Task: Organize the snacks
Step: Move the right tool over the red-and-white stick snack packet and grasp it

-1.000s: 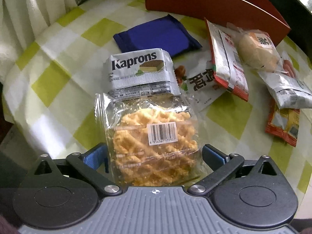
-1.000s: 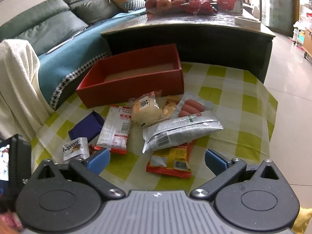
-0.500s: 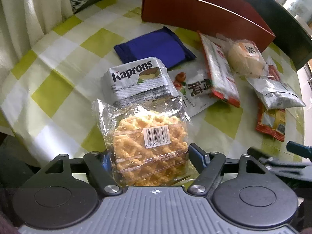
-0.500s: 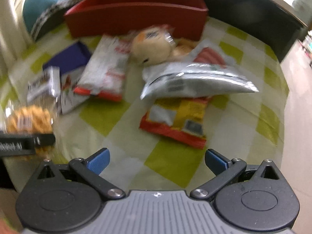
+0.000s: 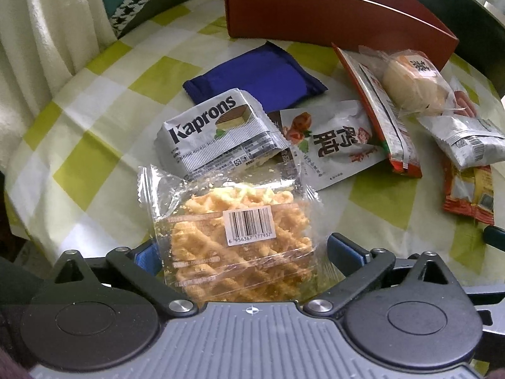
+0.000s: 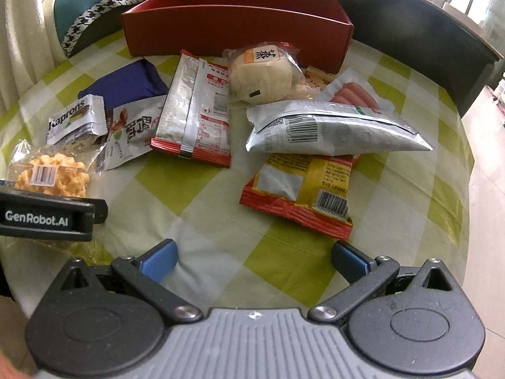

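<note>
A clear pack of yellow waffle crisps (image 5: 240, 237) lies at the table's near left edge, between the blue pads of my left gripper (image 5: 243, 252); the jaws stand apart on either side of it. The pack also shows in the right wrist view (image 6: 50, 173), with the left gripper's body (image 6: 47, 218) in front of it. My right gripper (image 6: 252, 259) is open and empty above bare cloth, near a red-and-yellow snack bag (image 6: 303, 195). A red box (image 6: 236, 31) stands open at the back.
On the green-checked cloth (image 6: 205, 189) lie a Kaprons wafer pack (image 5: 214, 135), a blue pouch (image 5: 258, 79), a white pack with Chinese print (image 5: 334, 142), a red-edged packet (image 6: 195, 113), a wrapped bun (image 6: 262, 72), a silver bag (image 6: 334, 129) and sausages (image 6: 353, 94). A sofa stands behind.
My left gripper closed partly around the waffle pack and then opened again. My right gripper swung down and forward over the table, toward the snacks.
</note>
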`<move>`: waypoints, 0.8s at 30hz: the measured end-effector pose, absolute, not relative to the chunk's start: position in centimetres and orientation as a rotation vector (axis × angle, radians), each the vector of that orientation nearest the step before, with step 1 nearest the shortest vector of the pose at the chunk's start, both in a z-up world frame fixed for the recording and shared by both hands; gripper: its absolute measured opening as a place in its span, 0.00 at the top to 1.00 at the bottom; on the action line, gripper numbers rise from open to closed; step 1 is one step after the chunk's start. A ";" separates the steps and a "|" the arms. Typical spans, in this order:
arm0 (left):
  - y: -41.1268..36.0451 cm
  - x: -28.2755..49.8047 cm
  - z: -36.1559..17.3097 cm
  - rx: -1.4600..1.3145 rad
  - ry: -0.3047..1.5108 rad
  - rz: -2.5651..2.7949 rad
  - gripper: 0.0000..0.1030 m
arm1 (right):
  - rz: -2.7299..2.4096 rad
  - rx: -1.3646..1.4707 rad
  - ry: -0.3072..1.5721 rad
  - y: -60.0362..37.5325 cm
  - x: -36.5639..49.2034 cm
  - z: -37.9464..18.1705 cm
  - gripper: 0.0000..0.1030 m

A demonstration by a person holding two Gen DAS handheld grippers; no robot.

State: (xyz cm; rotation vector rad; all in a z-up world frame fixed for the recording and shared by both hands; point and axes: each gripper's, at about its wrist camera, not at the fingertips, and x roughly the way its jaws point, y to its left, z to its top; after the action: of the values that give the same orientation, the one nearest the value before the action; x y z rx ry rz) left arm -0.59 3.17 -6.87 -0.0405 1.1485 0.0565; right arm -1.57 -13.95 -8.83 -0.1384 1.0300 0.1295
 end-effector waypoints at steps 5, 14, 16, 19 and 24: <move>3.5 -1.0 -6.3 -0.048 1.163 0.049 0.11 | 0.132 -0.095 1.041 -15.0 -1.3 -7.7 0.13; 4.8 -1.0 -5.3 -0.141 1.165 0.002 0.26 | 0.208 0.041 0.945 -14.7 1.2 -3.4 0.16; 4.7 -0.9 -5.1 -0.144 1.164 -0.024 0.29 | 0.231 0.062 0.954 -14.1 2.7 -3.3 0.16; 4.8 -0.8 -4.9 -0.161 1.157 -0.045 0.33 | 0.258 0.082 0.965 -13.5 4.9 -3.5 0.16; 5.4 -0.4 -5.4 -0.199 1.167 -0.070 0.32 | 0.280 0.114 1.008 -12.7 7.9 -4.7 0.16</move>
State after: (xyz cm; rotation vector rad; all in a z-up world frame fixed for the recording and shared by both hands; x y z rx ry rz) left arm -0.45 5.39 -5.38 -0.1985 1.1668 -0.0702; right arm 7.86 -12.70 -4.69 0.1143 1.0078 0.2797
